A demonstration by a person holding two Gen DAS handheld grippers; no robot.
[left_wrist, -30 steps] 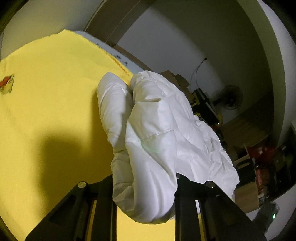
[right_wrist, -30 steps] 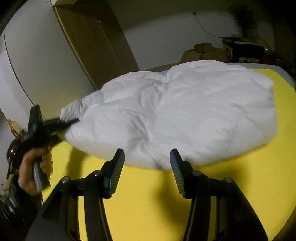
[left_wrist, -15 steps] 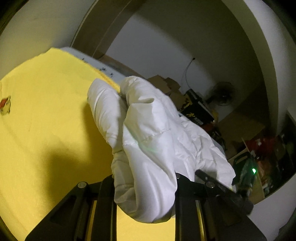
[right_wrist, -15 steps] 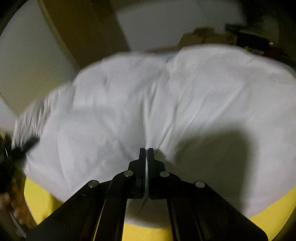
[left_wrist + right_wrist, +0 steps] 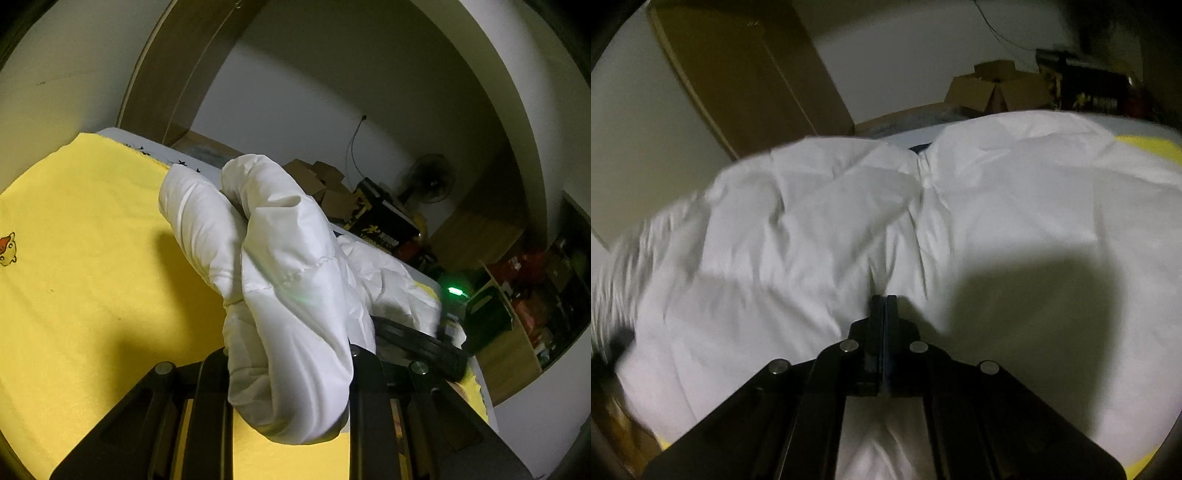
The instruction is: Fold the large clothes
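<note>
1. The left claw (image 5: 288,373) is clamped on a rolled end of the white jacket (image 5: 280,280), probably a sleeve, holding it up off the yellow cover (image 5: 85,258).
2. The right claw (image 5: 883,306) has its jaws fully together, tips pressing into the jacket's (image 5: 923,229) near middle. Whether any cloth is pinched there I cannot tell.
3. From the right claw the jacket spreads away and to both sides, its long axis running left to right; the lifted end lies to the left of it.
4. Beyond the jacket stand cardboard boxes (image 5: 993,90) against the wall.
</note>
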